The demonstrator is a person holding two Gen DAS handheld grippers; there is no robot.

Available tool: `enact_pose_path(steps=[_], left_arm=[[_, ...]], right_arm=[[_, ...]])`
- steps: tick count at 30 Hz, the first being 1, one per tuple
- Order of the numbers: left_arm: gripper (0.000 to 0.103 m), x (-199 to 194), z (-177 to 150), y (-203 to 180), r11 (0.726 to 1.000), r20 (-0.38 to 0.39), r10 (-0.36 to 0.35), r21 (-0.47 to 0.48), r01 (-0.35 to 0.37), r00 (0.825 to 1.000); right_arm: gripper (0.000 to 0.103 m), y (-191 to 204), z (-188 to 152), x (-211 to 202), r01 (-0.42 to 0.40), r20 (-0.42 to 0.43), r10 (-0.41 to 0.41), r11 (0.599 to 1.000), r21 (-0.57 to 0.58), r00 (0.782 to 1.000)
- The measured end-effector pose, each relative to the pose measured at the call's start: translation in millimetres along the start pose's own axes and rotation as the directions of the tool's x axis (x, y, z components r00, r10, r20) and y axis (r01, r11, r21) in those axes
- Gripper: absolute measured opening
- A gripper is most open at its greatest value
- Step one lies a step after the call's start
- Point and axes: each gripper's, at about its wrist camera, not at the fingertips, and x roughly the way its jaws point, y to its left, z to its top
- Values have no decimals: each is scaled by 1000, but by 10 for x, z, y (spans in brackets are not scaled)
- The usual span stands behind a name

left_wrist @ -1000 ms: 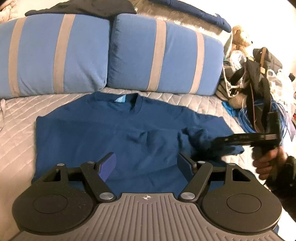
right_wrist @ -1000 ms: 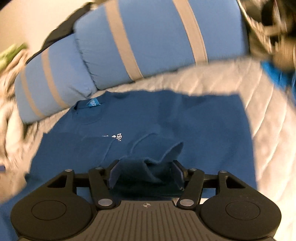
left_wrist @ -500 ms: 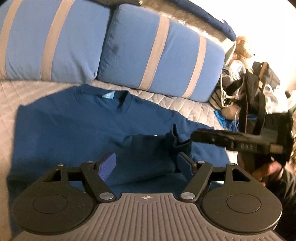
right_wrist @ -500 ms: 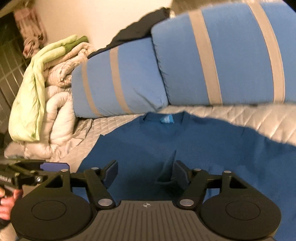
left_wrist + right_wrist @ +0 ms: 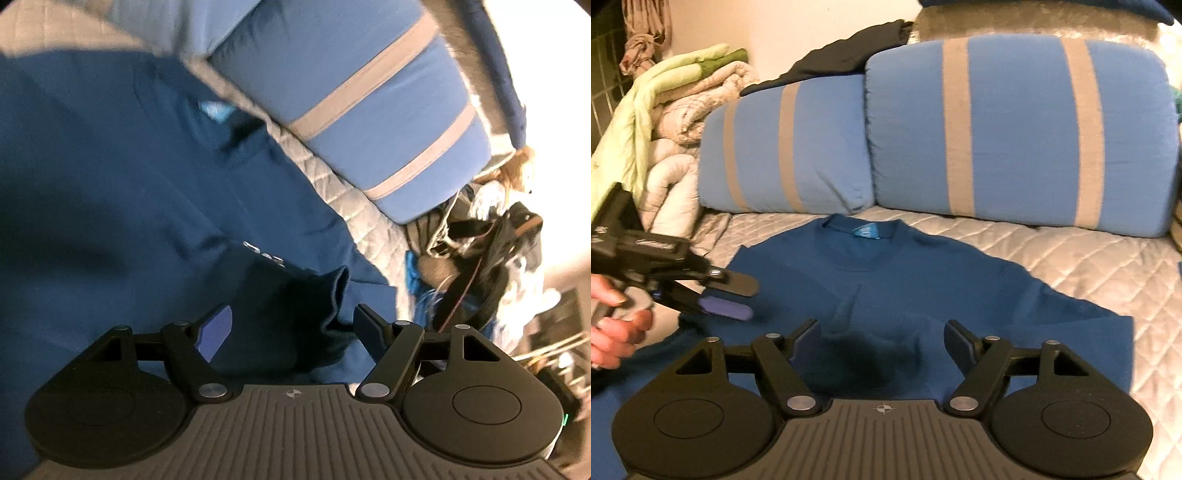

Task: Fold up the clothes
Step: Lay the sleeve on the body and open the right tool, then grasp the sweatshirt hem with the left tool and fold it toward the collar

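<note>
both the left gripper (image 5: 738, 299) and right gripper (image 5: 882, 338) gape empty over the dark blue cotton sweatshirt (image 5: 923, 280), flat below the striped blue pillows (image 5: 1015, 129), sleeve bunched mid-chest.

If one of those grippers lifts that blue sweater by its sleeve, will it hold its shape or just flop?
Probably flop: the sweater lies limp on the quilt, and its sleeve cuff is already crumpled. It looks fairly thick, so likely a bit heavy and prone to sag. The knit seems unlikely to slip from the pads.
</note>
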Motion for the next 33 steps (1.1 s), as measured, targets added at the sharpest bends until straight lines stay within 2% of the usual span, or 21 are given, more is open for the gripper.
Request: enact_pose_path(steps=[5,7,10,11,14,16,17,18,21,25,29,33], left_arm=[[72,351,64,-51,994,-41,-77,-75,73,996],[71,469,91,-112,997,-62,-50,-60,46,997],[66,612,118,-250,998,-86,57,-8,-58,995],[59,658,125,-299,995,-97,96,10,-95,991],[46,774,128,-343,989,-132,145,11,-144,981],[28,851,129,-369,984,-155,175,12,-175,972],[11,889,129,-382,982,-167,190,12,-191,968],[5,901,120,-382,984,-174,175,11,-176,969],[5,830,99,-400,996,-162,87,-6,-89,983],[5,660,145,-472,998,-117,-42,-54,35,992],[5,474,213,-563,980,-58,-176,-100,170,983],[5,261,289,-698,963,-15,-260,-79,259,965]], right_arm=[[83,82,-115,-157,79,-6,-81,987,-138,997],[85,97,-177,-216,100,-4,-102,979,-176,995],[87,79,-277,-289,120,-2,-123,975,-189,992],[88,72,-306,-303,128,0,-131,973,-189,991],[89,40,-388,-331,141,-3,-144,973,-185,990],[89,27,-426,-331,145,-7,-148,972,-184,989],[90,21,-445,-331,147,-9,-151,972,-183,989],[91,16,-461,-327,149,-11,-154,971,-185,988],[94,38,-494,-293,148,-14,-154,967,-206,988],[96,115,-558,-206,134,-23,-146,953,-270,989],[96,253,-607,-81,151,2,-160,925,-349,987],[95,311,-603,60,245,75,-236,873,-422,969]])
